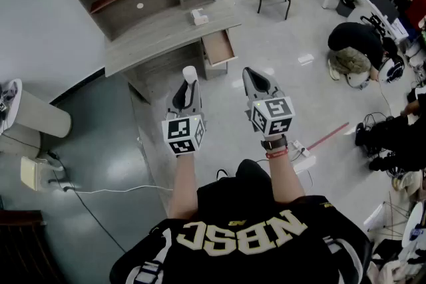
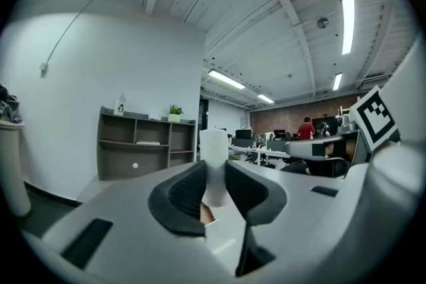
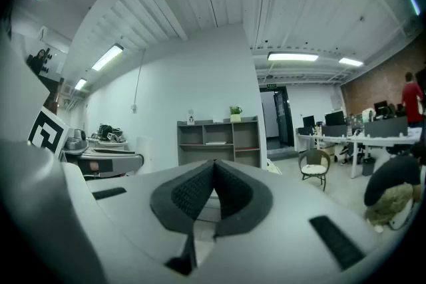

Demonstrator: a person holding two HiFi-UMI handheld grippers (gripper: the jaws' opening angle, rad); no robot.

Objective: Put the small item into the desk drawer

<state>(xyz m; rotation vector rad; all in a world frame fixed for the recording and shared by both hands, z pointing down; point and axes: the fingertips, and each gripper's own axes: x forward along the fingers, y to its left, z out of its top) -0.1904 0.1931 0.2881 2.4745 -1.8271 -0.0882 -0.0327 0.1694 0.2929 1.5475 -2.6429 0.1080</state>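
Left gripper [image 2: 214, 184]: fingers clamped on a small white cylinder [image 2: 214, 151], which stands upright and pokes out past the fingertips. Right gripper [image 3: 213, 176]: fingers pressed together, nothing between them. Both are held side by side above the floor. The desk [image 1: 160, 33] sits well ahead of the fingers, its drawer [image 1: 218, 47] pulled open.

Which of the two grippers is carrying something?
The left gripper: its jaws are clamped on a small white cylinder. The right gripper has its jaws shut together, with nothing between them.
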